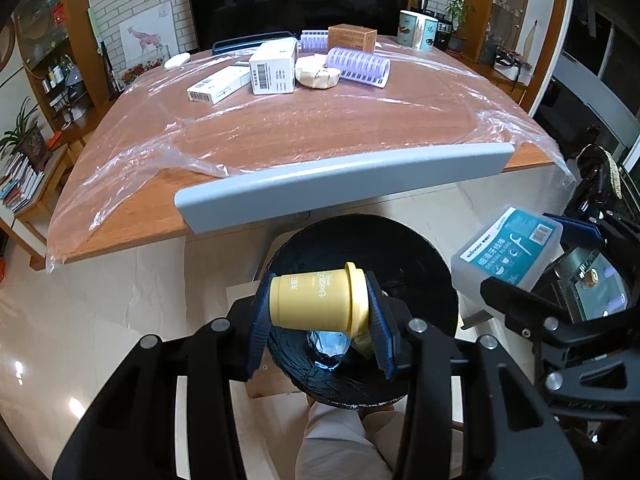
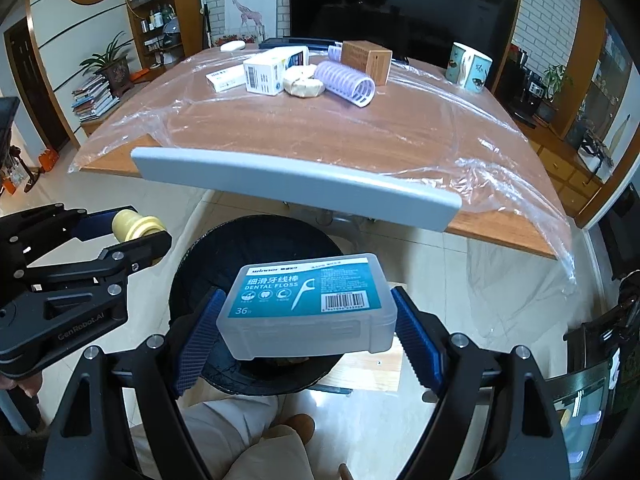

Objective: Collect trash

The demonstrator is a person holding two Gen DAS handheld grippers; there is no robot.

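My left gripper is shut on a small yellow cup lying sideways between its blue pads, held over the open black-lined trash bin. My right gripper is shut on a clear plastic dental floss box with a teal label, also above the bin. The floss box shows at the right of the left wrist view. In the right wrist view the yellow cup and left gripper appear at the left. Something shiny blue lies at the bin's bottom.
A wooden table under clear plastic sheet stands beyond the bin, with a grey edge guard. On its far part lie white boxes, purple hair rollers, a brown box, a round paper-wrapped item. A person's light trousers show below.
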